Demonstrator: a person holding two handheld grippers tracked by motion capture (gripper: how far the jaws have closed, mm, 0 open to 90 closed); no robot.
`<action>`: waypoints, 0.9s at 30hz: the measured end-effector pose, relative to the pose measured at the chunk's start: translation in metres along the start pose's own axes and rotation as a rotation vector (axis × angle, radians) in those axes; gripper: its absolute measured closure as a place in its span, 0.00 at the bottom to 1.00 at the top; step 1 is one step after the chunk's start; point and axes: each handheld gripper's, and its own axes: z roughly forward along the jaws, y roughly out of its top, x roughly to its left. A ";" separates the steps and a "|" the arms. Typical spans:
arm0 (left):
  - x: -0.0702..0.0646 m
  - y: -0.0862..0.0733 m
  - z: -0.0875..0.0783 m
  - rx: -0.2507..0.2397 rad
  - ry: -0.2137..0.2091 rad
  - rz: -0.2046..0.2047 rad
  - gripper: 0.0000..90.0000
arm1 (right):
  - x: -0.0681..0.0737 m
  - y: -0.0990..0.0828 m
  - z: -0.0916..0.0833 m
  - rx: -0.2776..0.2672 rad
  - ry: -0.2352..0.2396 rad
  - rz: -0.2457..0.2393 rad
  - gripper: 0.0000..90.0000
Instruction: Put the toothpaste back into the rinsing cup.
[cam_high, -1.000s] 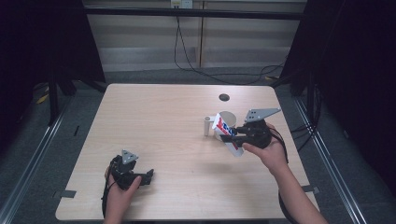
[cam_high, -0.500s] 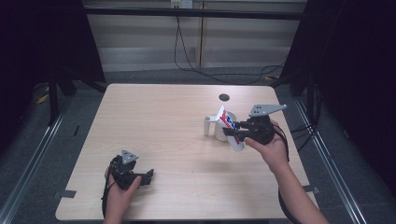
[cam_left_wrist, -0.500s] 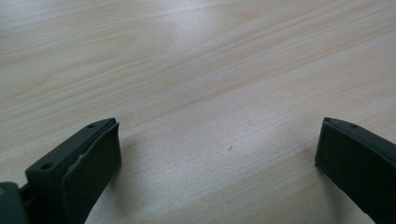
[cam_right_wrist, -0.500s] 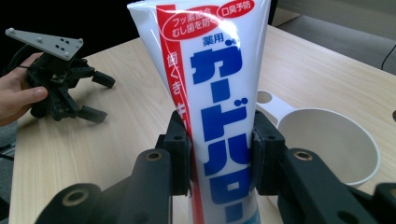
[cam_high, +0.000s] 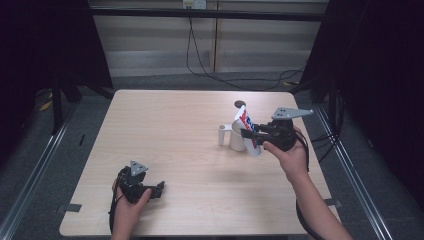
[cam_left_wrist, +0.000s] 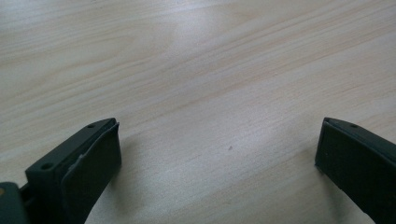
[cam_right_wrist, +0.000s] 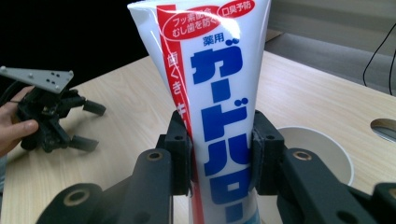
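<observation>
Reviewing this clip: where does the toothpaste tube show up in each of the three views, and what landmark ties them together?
High view: the toothpaste tube is right of centre, tilted, held by the right gripper beside the white cup.
Left gripper view: not in it; bare wooden table between open jaws.
Right gripper view: the tube fills the centre, clamped between the jaws, cup rim at lower right.
Shared landmark: the light wooden tabletop.

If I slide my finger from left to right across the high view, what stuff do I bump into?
Left gripper resting open on the table → small white cylinder → white cup → toothpaste tube → right gripper holding the tube.
</observation>
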 end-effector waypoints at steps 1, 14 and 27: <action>0.000 0.000 0.000 0.000 0.000 0.000 0.00 | 0.000 0.001 0.000 -0.008 -0.003 0.003 0.74; 0.000 0.000 0.000 0.001 0.000 0.001 0.00 | -0.007 0.007 0.003 -0.048 -0.013 0.026 0.74; 0.000 0.000 0.000 0.000 0.000 0.000 0.00 | -0.010 0.015 0.012 -0.059 -0.047 0.014 0.74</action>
